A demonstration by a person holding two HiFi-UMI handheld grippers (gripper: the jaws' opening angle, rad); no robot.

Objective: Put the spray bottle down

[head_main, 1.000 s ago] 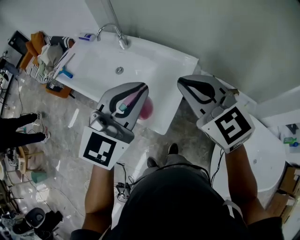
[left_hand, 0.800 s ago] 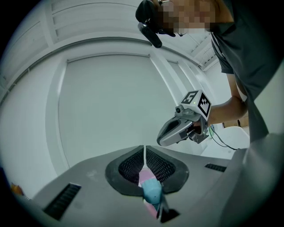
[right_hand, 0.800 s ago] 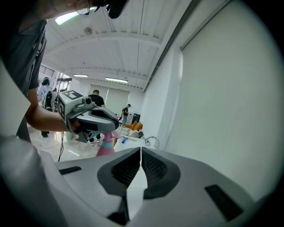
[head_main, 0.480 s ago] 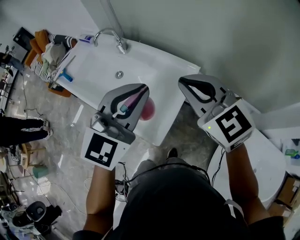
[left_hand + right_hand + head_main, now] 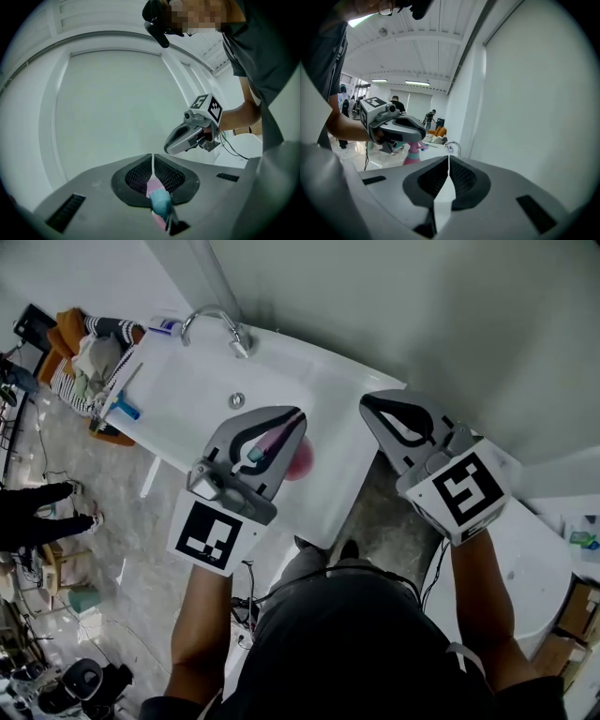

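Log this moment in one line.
left gripper: shut on spray bottle | right gripper: shut, empty | place: over sink | status: not yet set down

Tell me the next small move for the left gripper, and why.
Probably lower the left gripper straight down until the bottle stands on the sink. Its jaws are shut on the bottle's head, and the bottle seems to hang over the sink's near part, not yet resting. The right gripper is shut, empty and off to the side.
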